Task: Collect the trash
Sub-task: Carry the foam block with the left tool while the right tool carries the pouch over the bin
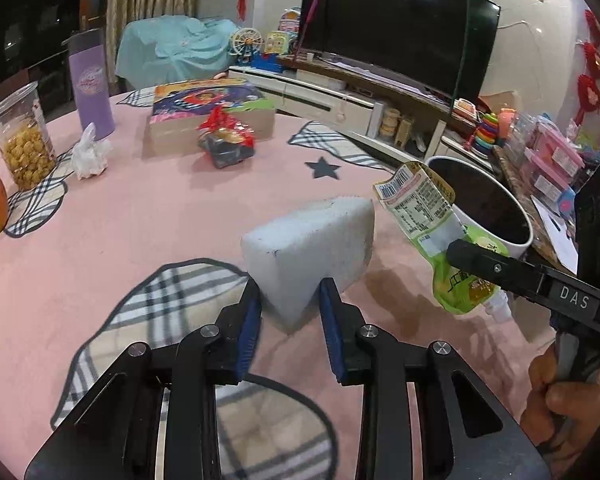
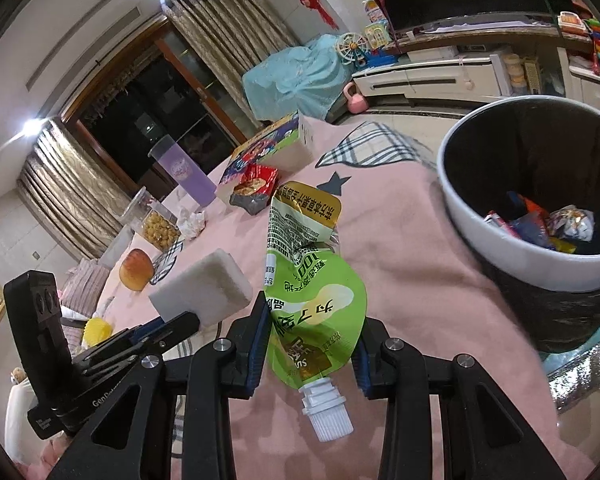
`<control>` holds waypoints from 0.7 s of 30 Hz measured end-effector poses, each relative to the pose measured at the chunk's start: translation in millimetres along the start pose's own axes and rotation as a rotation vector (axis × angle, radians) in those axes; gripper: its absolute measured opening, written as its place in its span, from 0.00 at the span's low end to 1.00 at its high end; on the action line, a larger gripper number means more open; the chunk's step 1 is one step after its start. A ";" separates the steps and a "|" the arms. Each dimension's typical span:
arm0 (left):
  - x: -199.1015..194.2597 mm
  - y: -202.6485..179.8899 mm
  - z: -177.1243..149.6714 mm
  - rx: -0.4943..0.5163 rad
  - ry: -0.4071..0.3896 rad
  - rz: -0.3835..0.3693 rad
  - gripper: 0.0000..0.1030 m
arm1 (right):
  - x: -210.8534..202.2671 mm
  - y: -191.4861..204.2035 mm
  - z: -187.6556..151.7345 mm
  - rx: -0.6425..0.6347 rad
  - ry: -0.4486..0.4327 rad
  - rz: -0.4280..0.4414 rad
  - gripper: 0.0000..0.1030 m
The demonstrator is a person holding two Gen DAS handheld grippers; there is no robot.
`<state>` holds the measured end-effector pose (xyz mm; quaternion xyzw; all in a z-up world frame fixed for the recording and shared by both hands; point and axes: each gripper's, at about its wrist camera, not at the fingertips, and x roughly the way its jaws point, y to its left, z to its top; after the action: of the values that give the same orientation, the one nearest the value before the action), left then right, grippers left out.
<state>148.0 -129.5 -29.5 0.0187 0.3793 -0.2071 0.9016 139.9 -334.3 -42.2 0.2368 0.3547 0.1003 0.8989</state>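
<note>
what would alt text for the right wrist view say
The right gripper holds a crumpled green drink pouch above a pink tablecloth, its white spout toward the camera. A trash bin holding wrappers stands to the right.

Left wrist view: close above the pink tablecloth (image 1: 160, 216), facing down along its fingers toward the television (image 1: 396, 28). Right wrist view: equally close, tilted down toward the trash bin (image 2: 472, 220) and curtained window (image 2: 140, 120). Shared by both: sponge (image 1: 312, 240), green pouch (image 1: 424, 216), purple tumbler (image 1: 90, 84).
</note>
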 end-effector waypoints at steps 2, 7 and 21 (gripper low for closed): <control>0.5 -5.5 1.3 0.007 0.002 -0.007 0.27 | -5.3 -3.4 0.8 0.004 -0.010 -0.006 0.35; 1.6 -19.8 4.2 0.027 0.004 -0.017 0.27 | -14.3 -11.9 3.6 0.020 -0.029 -0.019 0.35; 6.3 -68.7 21.0 0.101 -0.007 -0.070 0.27 | -48.8 -48.2 13.3 0.073 -0.091 -0.087 0.35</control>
<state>139.5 -198.5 -10.5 0.0502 0.3655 -0.2576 0.8930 114.0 -397.8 -28.9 0.2579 0.3267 0.0371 0.9085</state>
